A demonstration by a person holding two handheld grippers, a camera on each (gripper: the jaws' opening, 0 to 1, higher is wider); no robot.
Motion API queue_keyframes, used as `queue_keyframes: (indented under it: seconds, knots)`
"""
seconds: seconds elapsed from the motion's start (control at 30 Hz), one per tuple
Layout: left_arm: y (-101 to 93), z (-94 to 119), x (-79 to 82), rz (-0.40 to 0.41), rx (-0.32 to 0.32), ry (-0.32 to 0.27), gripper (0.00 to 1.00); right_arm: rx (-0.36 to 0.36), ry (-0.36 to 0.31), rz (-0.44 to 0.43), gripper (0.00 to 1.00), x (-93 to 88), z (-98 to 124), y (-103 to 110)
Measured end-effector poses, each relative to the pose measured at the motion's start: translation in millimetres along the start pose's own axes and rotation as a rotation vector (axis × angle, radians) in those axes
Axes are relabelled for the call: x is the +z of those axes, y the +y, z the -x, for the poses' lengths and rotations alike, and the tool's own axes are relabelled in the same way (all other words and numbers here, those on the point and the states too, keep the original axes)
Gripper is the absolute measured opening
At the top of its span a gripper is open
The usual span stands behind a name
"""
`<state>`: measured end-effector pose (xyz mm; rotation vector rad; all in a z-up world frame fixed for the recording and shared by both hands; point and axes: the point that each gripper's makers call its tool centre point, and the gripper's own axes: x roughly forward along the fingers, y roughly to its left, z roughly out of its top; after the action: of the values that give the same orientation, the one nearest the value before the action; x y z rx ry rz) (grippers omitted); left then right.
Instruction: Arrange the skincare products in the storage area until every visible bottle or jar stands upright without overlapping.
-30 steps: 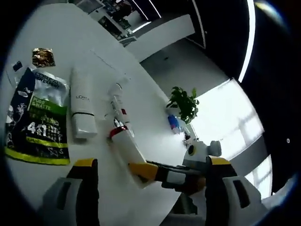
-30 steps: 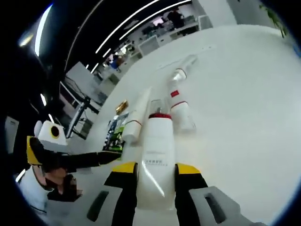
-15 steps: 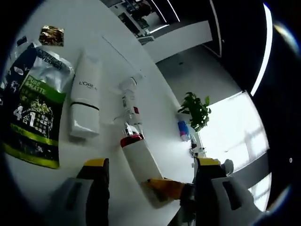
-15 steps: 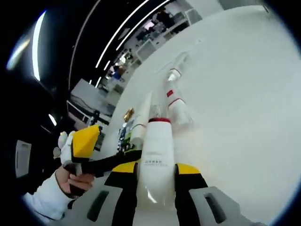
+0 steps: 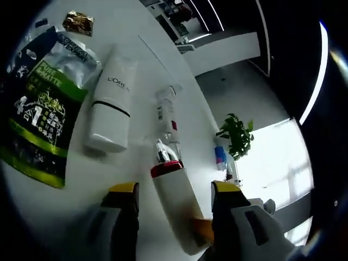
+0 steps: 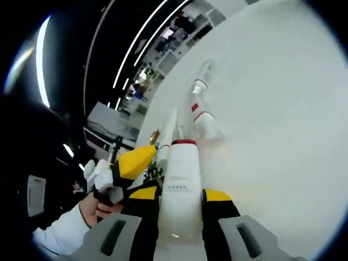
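A white bottle (image 6: pixel 182 174) with a red collar and clear cap sits between the jaws of my right gripper (image 6: pixel 181 194), which is shut on its body. In the left gripper view the same bottle (image 5: pixel 173 198) lies between the jaws of my left gripper (image 5: pixel 174 187), which stands open around it without touching. A yellow jaw of the right gripper (image 5: pixel 202 228) shows low on the bottle there. A small spray bottle (image 5: pixel 166 113) lies on its side on the white table (image 6: pixel 272 109). A white L'Oréal tube (image 5: pixel 111 111) lies flat beside it.
A green and black sachet (image 5: pixel 38 103) and a small gold packet (image 5: pixel 78 23) lie left of the tube. A potted plant (image 5: pixel 236 136) and a blue bottle (image 5: pixel 219 155) stand at the far table edge. A person's hand (image 6: pixel 98 190) holds the left gripper (image 6: pixel 133 162).
My left gripper has come in toward the held bottle, and its jaws now stand on either side of it and closer together. The right gripper keeps its hold on the bottle.
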<state>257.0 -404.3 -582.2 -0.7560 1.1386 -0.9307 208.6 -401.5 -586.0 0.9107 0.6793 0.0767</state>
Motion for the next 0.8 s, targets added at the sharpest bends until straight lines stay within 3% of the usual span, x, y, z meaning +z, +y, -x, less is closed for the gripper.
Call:
queue_keyframes:
  seconds: [0.1, 0.17, 0.23, 0.33, 0.47, 0.63, 0.8]
  knots:
    - [-0.9, -4, -1.6, 0.006, 0.0, 0.004, 0.43, 0.006, -0.004, 0.027, 0.22, 1.2, -2, 7]
    - [-1.1, -6, -0.8, 0.01, -0.001, 0.006, 0.42, 0.01, 0.013, 0.106, 0.22, 0.8, -3, 11]
    - [0.4, -6, 1.5, 0.008, 0.008, -0.004, 0.42, -0.035, 0.034, 0.191, 0.22, -0.6, -5, 10]
    - [2.0, -4, 1.6, 0.015, 0.013, 0.003, 0.4, -0.026, 0.021, 0.191, 0.22, 3.0, -4, 15]
    - [4.2, -4, 2.2, 0.048, 0.016, -0.007, 0.38, -0.058, 0.023, 0.337, 0.22, 4.7, -4, 15]
    - [10.7, -2, 0.7, 0.065, 0.03, -0.039, 0.29, -0.082, 0.023, 0.397, 0.22, 3.0, -5, 17]
    - [10.6, 0, 1.5, 0.098, 0.013, -0.077, 0.28, -0.093, 0.026, 0.428, 0.22, 0.2, -7, 15]
